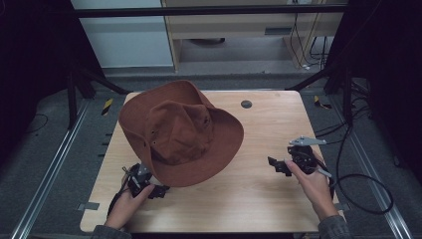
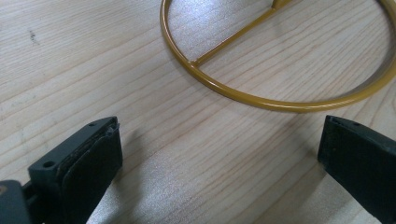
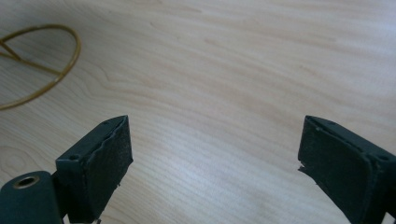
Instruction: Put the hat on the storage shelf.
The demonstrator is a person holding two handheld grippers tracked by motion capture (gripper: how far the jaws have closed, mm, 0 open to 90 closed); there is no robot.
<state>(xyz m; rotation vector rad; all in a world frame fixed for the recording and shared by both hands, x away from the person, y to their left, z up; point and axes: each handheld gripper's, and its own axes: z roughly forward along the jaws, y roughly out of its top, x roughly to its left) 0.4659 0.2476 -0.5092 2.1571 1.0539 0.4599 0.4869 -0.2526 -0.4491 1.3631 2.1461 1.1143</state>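
A brown wide-brimmed hat [image 1: 179,132] sits raised over the left middle of the wooden table [image 1: 259,204]. Under it a gold metal ring [image 2: 233,92] with a thin spoke lies flat on the wood; the same ring [image 3: 65,70] appears at the upper left of the right gripper view. My left gripper [image 1: 160,189] is low by the hat's near brim, and its jaws [image 2: 219,154] stand wide open just short of the ring, holding nothing. My right gripper [image 1: 275,165] hovers over bare wood to the right of the hat, pointing toward it, open [image 3: 215,158] and empty.
A small grey disc [image 1: 246,104] is set in the table near its far edge. A black cable [image 1: 363,179] loops off the right side onto the floor. Metal rails run along both sides of the table, with dark frame legs behind.
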